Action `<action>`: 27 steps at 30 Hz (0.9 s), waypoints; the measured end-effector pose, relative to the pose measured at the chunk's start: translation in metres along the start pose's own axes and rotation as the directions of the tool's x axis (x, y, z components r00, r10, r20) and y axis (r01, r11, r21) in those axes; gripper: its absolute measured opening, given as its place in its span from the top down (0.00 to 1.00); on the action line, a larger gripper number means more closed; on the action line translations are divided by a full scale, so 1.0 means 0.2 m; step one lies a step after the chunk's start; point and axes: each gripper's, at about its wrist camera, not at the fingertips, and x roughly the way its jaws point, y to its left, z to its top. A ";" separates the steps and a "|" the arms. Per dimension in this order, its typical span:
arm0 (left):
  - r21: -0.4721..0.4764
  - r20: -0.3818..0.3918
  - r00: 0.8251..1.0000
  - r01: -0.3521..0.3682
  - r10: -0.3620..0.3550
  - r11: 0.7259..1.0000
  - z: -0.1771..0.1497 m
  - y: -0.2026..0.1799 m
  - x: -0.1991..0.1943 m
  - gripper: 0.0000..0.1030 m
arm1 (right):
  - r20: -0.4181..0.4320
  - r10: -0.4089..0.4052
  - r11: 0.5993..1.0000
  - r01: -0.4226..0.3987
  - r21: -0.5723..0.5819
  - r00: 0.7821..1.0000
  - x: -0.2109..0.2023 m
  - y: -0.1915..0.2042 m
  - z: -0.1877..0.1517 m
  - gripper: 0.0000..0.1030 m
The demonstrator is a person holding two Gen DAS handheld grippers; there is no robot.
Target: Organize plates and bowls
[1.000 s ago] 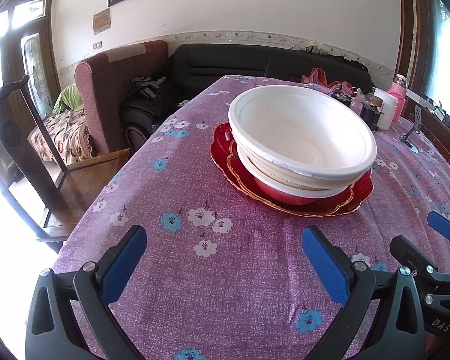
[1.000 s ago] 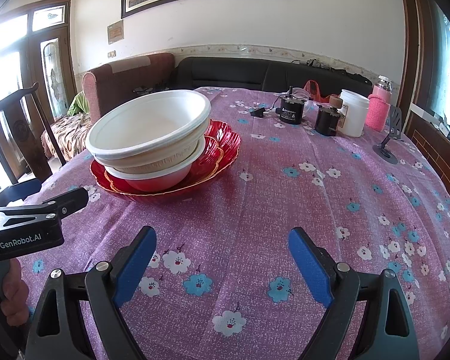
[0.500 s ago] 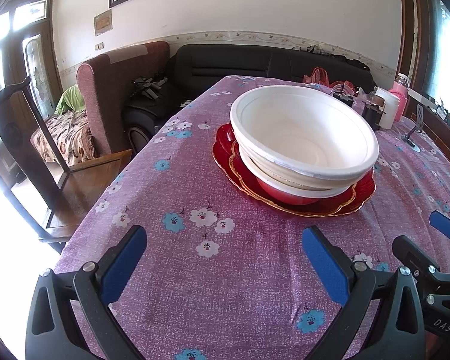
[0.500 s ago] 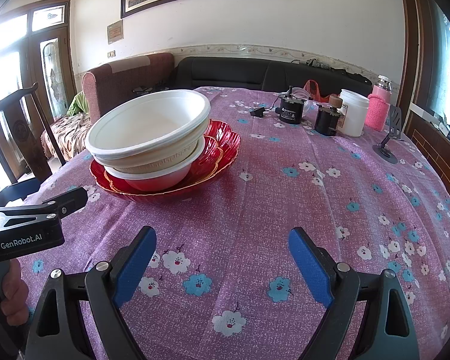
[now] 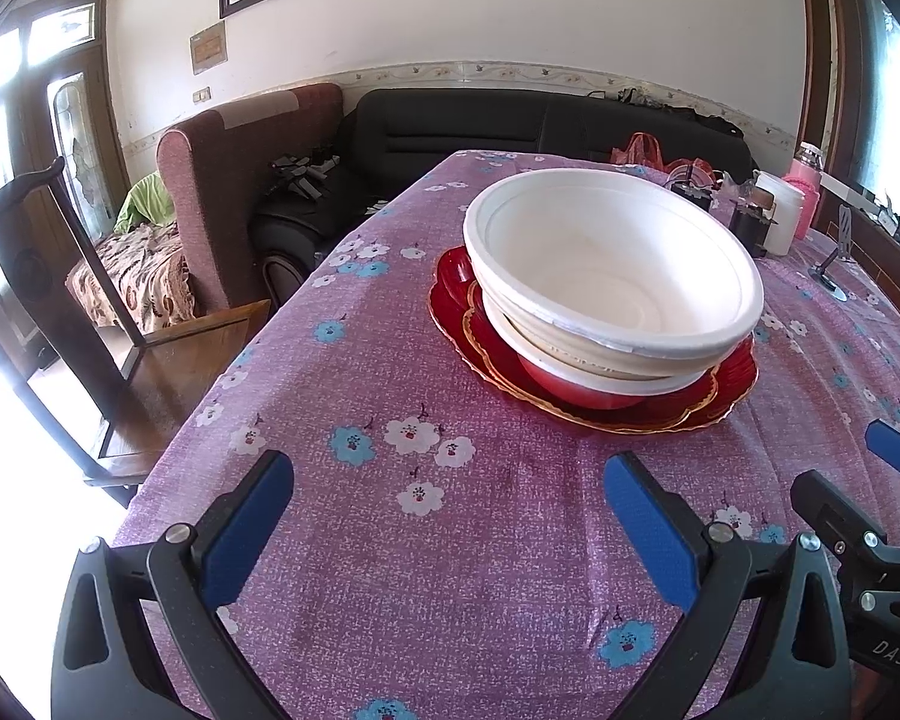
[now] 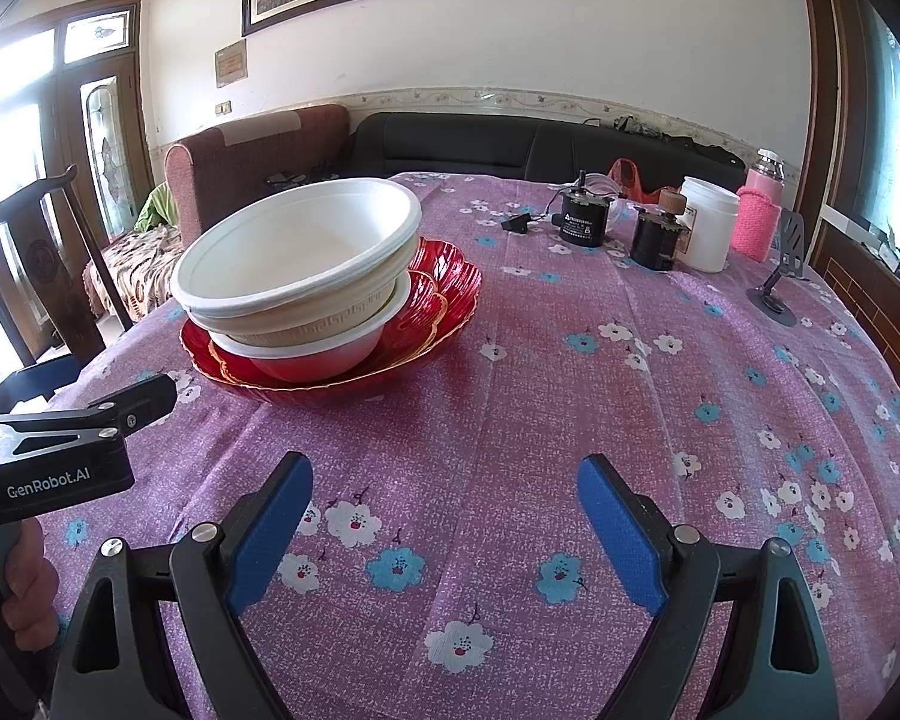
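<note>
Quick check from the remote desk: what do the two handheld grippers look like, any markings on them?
Both the left gripper and the right gripper have black angular frames, silver pivot screws and blue finger pads. The left's body reads "GenRobot.AI" in white; the right's shows "DAS". No cables or sleeves visible.

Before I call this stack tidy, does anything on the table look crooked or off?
Yes. The top white bowl sits tilted and off-centre on the cream bowl beneath, overhanging one side. Under them the red-bottomed bowl and red plates look seated. Nothing spilled.

Both wrist views low over table [image 5: 450,570], facing forward; share bowl stack [image 5: 612,276], sofa [image 6: 510,144].
</note>
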 end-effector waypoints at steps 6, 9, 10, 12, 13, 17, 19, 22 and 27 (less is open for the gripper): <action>0.002 0.000 1.000 -0.001 0.001 1.000 0.00 0.00 0.00 0.00 | -0.001 0.001 1.000 -0.001 0.001 1.000 0.00 0.00 0.00 0.10; 0.002 0.001 1.000 -0.005 0.005 1.000 0.00 0.00 0.00 0.00 | -0.002 0.001 1.000 -0.001 0.000 1.000 0.00 0.00 0.00 0.10; 0.001 0.000 1.000 -0.005 0.005 1.000 0.00 0.00 0.00 0.00 | -0.001 0.001 1.000 -0.001 0.000 1.000 0.00 0.00 0.00 0.10; 0.002 -0.002 1.000 -0.008 0.008 1.000 0.00 0.00 0.00 0.00 | -0.004 0.002 1.000 -0.002 0.000 1.000 0.01 0.00 0.00 0.10; 0.002 -0.002 1.000 -0.008 0.008 1.000 0.00 0.00 0.00 0.00 | -0.006 0.001 1.000 -0.001 0.000 1.000 0.01 0.00 0.00 0.10; 0.001 -0.010 1.000 -0.014 0.014 1.000 -0.01 0.01 0.01 0.00 | -0.008 0.002 1.000 -0.002 0.005 1.000 0.01 0.00 0.00 0.10; 0.001 -0.018 1.000 -0.016 0.016 1.000 -0.01 0.01 0.03 0.00 | -0.009 0.003 1.000 -0.003 0.006 1.000 0.01 0.00 0.00 0.10; 0.000 -0.028 0.999 -0.023 0.023 1.000 -0.01 0.00 0.04 0.00 | -0.010 0.004 1.000 -0.004 0.008 1.000 0.01 0.00 0.00 0.10; -0.008 -0.046 0.999 -0.026 0.026 1.000 -0.01 0.01 0.05 0.00 | -0.011 0.005 1.000 -0.005 0.008 1.000 0.01 -0.01 0.00 0.10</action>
